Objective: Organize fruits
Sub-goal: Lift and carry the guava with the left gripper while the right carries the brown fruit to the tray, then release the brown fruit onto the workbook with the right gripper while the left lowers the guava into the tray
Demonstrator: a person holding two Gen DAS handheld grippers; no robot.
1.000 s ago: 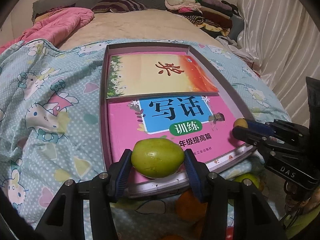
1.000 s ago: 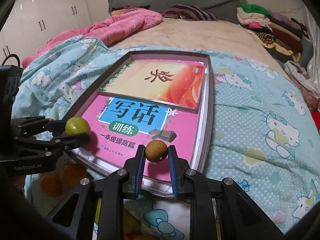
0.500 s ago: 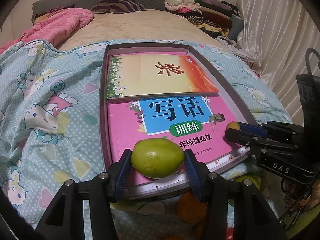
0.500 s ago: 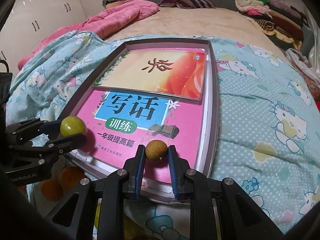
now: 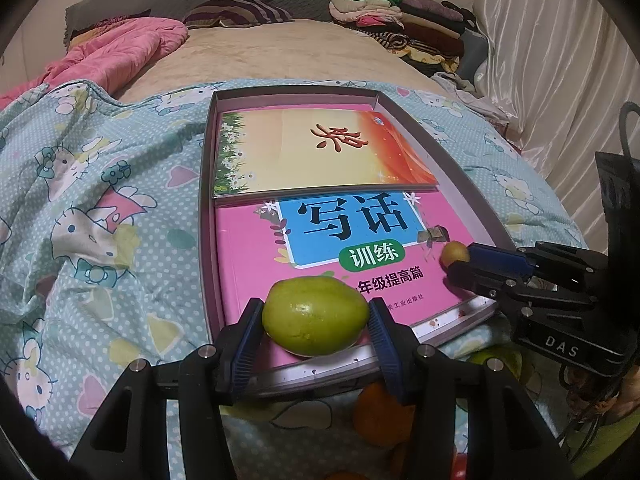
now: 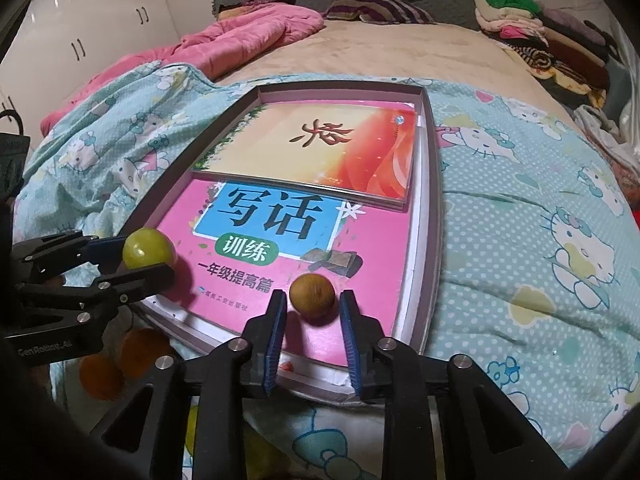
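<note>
Green fruit (image 5: 315,317) pinched between the blue pads (image 5: 247,334) of the left gripper (image 5: 316,336), both pads pressed on its sides, held just over the near edge of the pink book (image 5: 256,256) that lies in the shallow grey tray (image 5: 203,184) on the bed. From the right wrist view the same green fruit (image 6: 149,248) sits at the tray's near left corner in the left gripper (image 6: 134,258). Right gripper (image 6: 314,320) spread, pads (image 6: 276,320) on either side of the small brown fruit (image 6: 312,295) with a gap on each side (not gripping it); the brown fruit rests on the pink book (image 6: 372,248) near the tray's near edge, toward its right side. In the left wrist view the brown fruit (image 5: 455,253) shows at the tip of the right gripper (image 5: 466,262) by the tray's right edge. Orange-and-cream book (image 5: 304,152) lies on top of the pink one at the far end of the tray (image 6: 434,184). Tray sits on a blue cartoon-cat quilt (image 5: 100,208). Two orange fruits (image 6: 120,356) show below the tray's near left corner, under the left gripper; another orange fruit (image 5: 380,416) and a green one (image 5: 498,360) are partly hidden below the tray's near edge. Pink comforter (image 6: 240,40) and folded clothes (image 5: 400,16) at the far end of the bed.
</note>
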